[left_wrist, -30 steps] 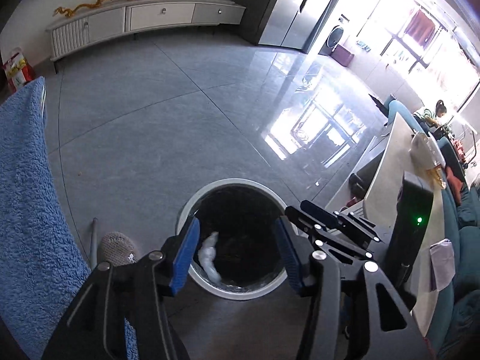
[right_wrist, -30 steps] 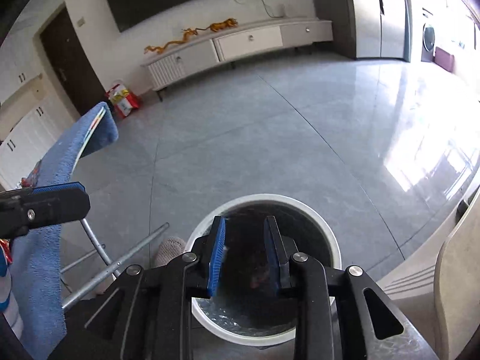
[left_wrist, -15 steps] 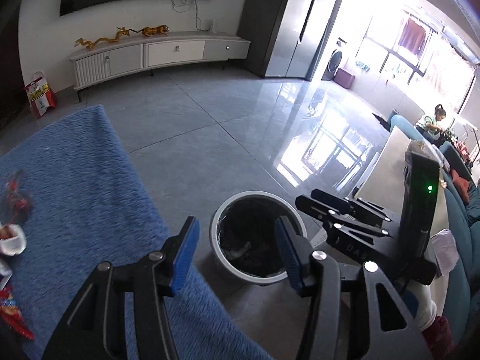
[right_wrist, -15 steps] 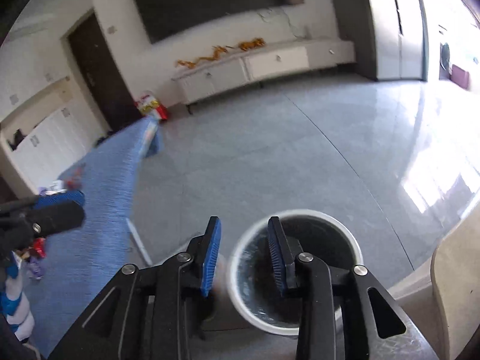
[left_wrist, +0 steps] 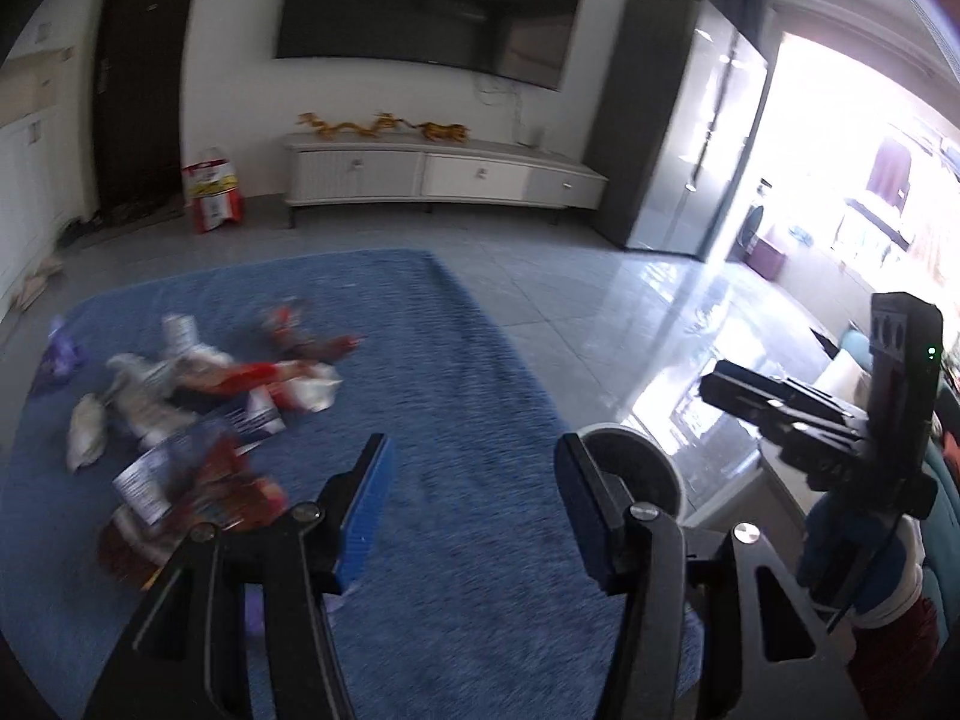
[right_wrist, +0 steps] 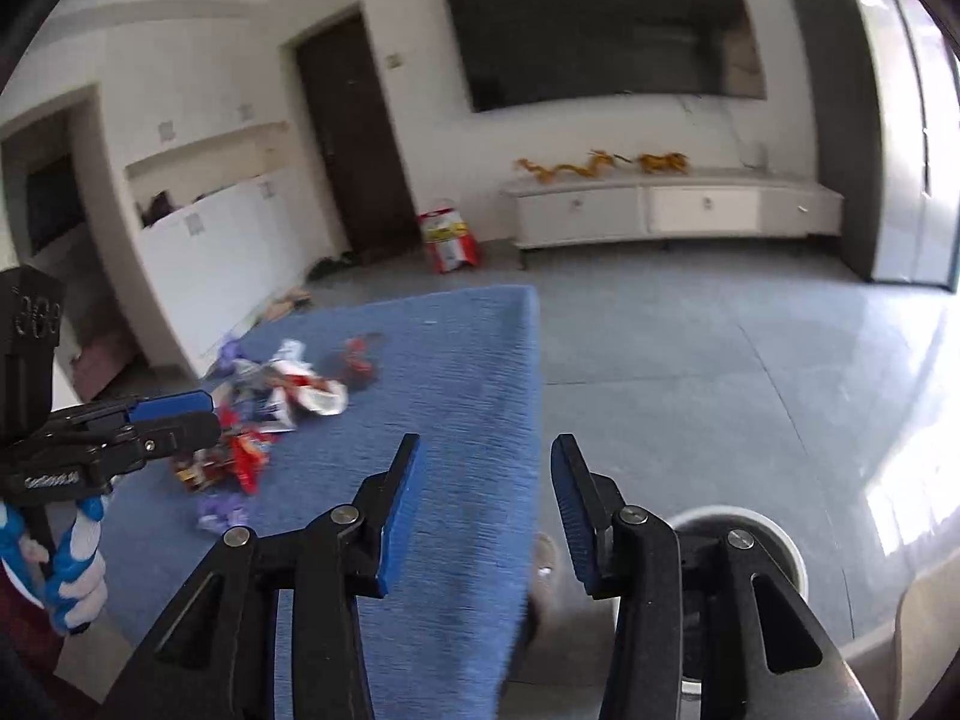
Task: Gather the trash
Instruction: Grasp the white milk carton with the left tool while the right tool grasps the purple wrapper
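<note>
Left gripper (left_wrist: 474, 504): jaws apart, empty; wrappers (left_wrist: 198, 396) ahead-left on blue cloth (left_wrist: 468, 360).
Right gripper (right_wrist: 486, 510): jaws just opening, empty; bin (right_wrist: 780, 540) below right.

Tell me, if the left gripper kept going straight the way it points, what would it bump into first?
Most likely the bare blue cloth: the left gripper is open, empty and tilted down at it. The wrappers lie off to its left, so it would probably miss them.
</note>
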Tool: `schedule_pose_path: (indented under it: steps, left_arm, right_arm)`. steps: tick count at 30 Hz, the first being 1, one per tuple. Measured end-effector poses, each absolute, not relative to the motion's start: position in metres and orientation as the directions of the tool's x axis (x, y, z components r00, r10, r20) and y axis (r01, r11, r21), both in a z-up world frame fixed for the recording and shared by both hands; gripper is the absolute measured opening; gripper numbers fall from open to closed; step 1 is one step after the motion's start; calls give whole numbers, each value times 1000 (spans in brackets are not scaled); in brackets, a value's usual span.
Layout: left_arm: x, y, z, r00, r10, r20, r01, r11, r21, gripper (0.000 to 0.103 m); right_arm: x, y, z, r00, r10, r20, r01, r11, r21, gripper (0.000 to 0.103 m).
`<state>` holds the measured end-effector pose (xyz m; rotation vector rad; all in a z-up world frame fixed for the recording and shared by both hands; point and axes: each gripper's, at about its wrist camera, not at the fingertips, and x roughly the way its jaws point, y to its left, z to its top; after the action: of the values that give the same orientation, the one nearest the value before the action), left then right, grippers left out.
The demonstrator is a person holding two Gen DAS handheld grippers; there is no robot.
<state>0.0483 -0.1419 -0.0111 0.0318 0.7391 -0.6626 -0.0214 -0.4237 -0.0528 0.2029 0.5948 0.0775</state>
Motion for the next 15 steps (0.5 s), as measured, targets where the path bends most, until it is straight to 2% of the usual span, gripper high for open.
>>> schedule_pose_path:
  steps: [8, 15]
  left_arm:
    - [57, -31, -41, 620, -399, -675, 404, 901, -161, 54]
    - [91, -5, -70, 605, -332, -724, 415, 907, -70, 61]
  right_arm:
    - [-1, -357, -54, 772, 261, -579, -183, 964, 191, 52]
    - [27, -303, -85, 676, 362, -642, -301, 931, 208, 55]
